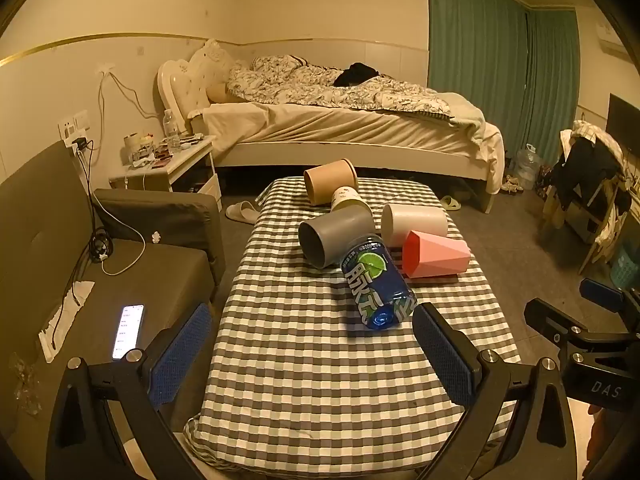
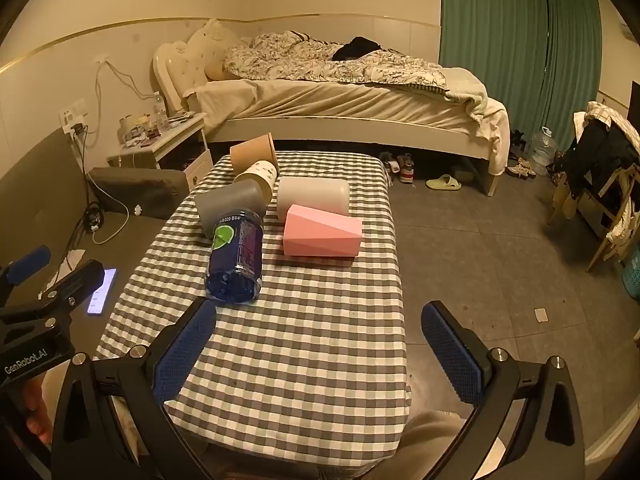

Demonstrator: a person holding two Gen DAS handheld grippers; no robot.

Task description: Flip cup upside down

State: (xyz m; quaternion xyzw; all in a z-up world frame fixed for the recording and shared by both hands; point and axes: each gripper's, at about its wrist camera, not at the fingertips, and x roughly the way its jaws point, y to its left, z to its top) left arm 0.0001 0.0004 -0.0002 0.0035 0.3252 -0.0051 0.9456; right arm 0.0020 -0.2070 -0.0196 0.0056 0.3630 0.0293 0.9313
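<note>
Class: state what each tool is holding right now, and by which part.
Nothing. The left tool and right tool are both open and empty, short of the lying cups.

Near cloth (image 1: 304, 360): bare, open to both grippers.
Far half: bottle (image 1: 376, 284) fronts five crowded, touching cups (image 1: 336, 236).

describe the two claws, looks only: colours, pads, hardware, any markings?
Left claw and right claw match: matte black angular frames, two flat fingers faced with blue dimpled pads, silver round bolt heads at the joints. White lettering shows on the bodies: "GenRobot.AI" on the left unit, "DAS" on the right. No cables or sleeves visible.
</note>
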